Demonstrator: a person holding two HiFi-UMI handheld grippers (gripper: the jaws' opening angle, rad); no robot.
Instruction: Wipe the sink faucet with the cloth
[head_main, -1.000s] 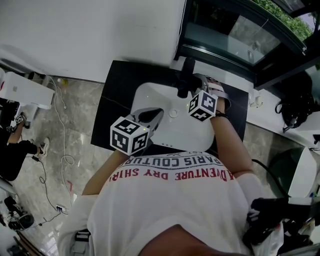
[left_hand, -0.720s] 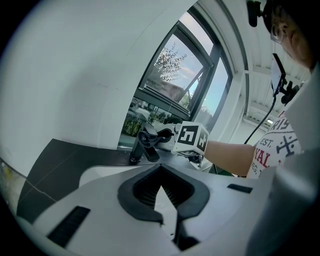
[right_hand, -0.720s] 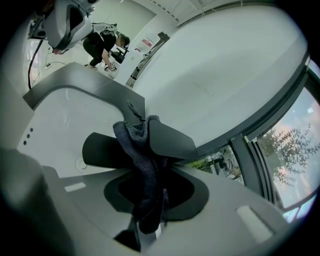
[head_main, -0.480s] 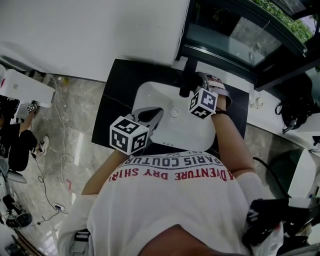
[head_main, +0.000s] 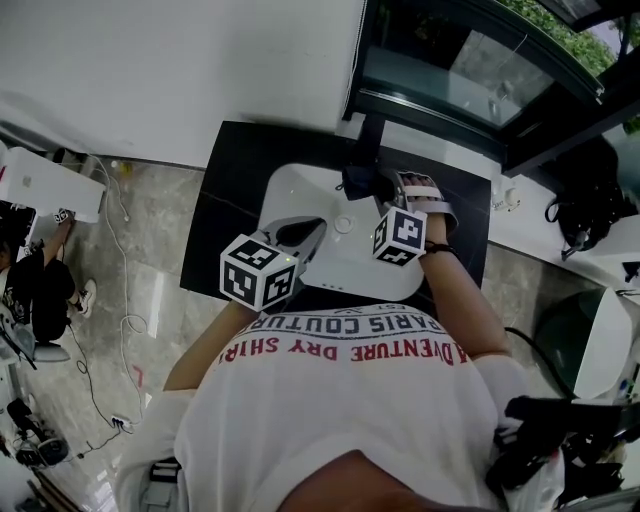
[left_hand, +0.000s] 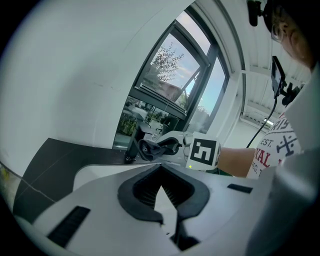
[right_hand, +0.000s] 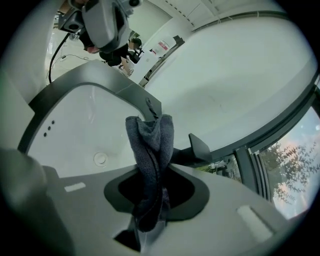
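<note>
**Cloth's up on the faucet**

The right hand-held gripper (right_hand: 149, 221) is clamped shut on a dark grey cloth (right_hand: 150, 165), pinching its lower end so the rest sticks out past the tips. The cloth's free end sits right against the black faucet (right_hand: 196, 149), around the spout, and looks to be touching it. The faucet stands at the back edge of the white sink (head_main: 285, 190), which is set into a black surface (head_main: 225, 200). The left hand-held gripper (left_hand: 166, 220) has its jaws closed together with nothing between them. It hangs over the sink's front left part, well apart from the faucet, pointing towards it.
</note>
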